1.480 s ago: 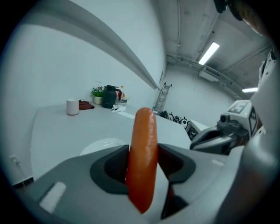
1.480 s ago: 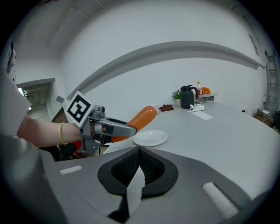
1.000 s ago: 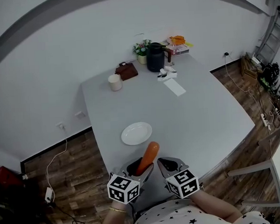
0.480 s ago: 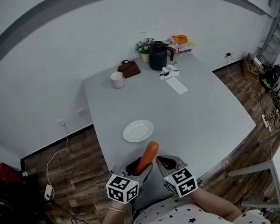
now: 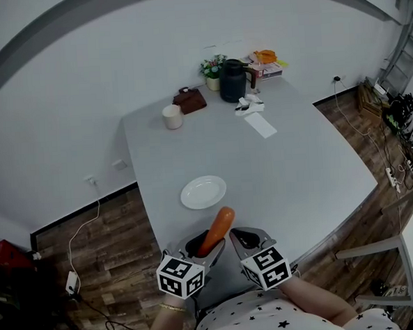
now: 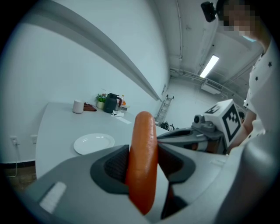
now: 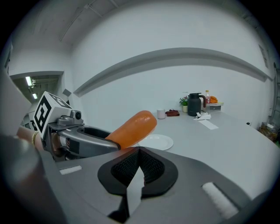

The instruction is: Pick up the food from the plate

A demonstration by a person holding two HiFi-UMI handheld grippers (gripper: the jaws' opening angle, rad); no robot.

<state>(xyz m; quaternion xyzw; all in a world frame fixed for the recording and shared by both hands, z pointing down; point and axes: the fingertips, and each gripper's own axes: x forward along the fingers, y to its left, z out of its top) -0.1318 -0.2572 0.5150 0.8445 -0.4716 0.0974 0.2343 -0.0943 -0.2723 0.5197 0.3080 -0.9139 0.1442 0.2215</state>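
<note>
1. Grey-padded left gripper [image 5: 200, 248] stays clamped on the orange sausage [image 5: 218, 228], with both pads pressing its lower half. The sausage sticks up and forward, clear of the table, just as it did 1 second ago.
2. The white plate [image 5: 203, 192] sits empty on the grey table [image 5: 297, 169], beyond the grippers. Only its place in the head view has shifted slightly, which looks like a nudge of the camera rather than of the plate.
3. The right gripper [image 5: 244, 241] hangs just beside the left, jaws closed on nothing, unmoved.
4. With nothing else changing, I judge the pick finished: the food is off the plate and held.
</note>
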